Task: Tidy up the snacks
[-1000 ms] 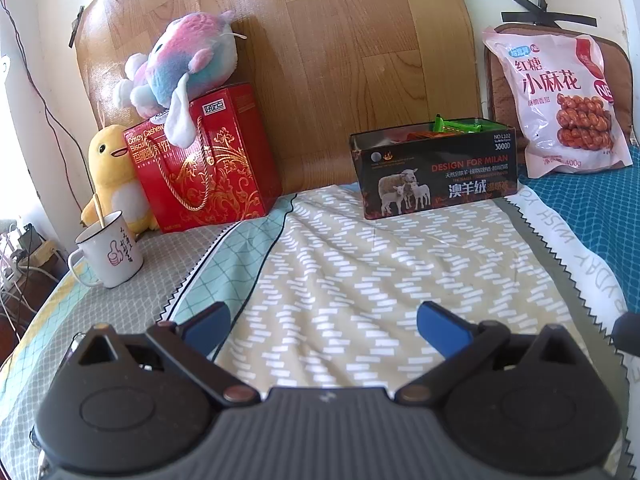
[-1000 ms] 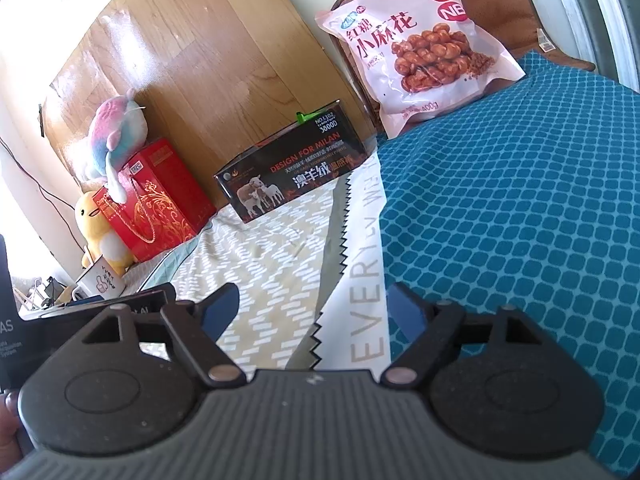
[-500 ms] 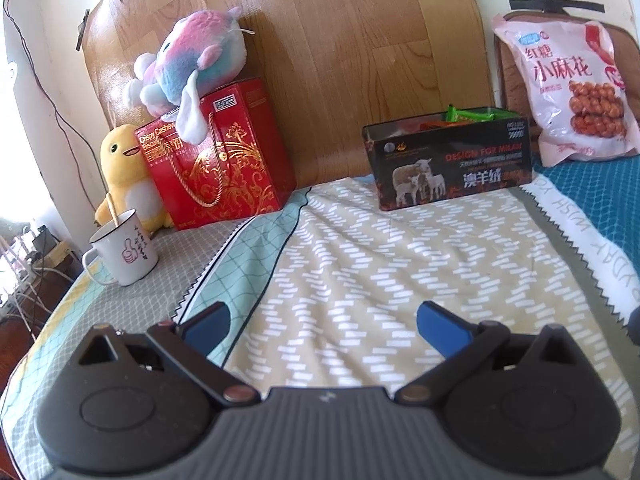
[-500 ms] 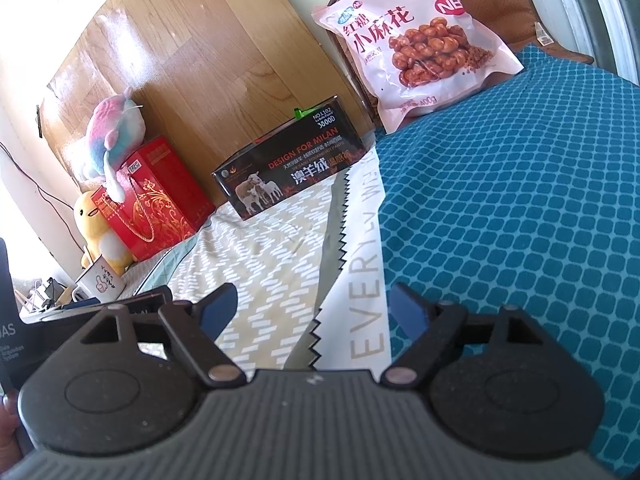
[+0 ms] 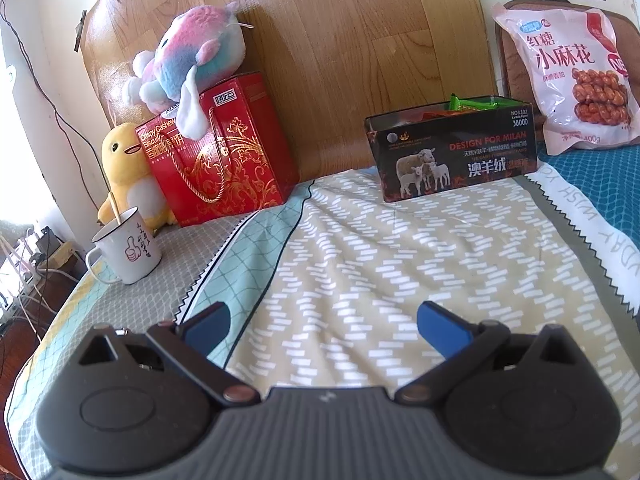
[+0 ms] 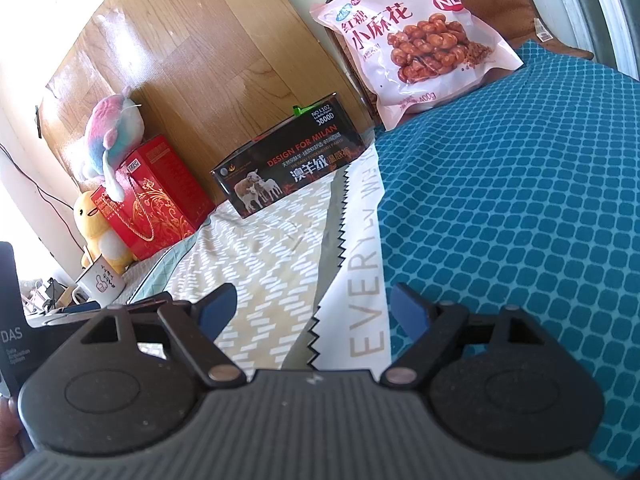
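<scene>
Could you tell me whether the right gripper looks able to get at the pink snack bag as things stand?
Probably yes: the right gripper is open and empty, and only bare teal bedding lies between it and the pink snack bag, which leans upright and unobstructed.

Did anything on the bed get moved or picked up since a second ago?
No. Nothing was grabbed or let go. The left gripper and right gripper are open and empty, as before. The black tin, pink snack bag, red gift box and mug sit where they were; only the left camera's view swung slightly.
</scene>
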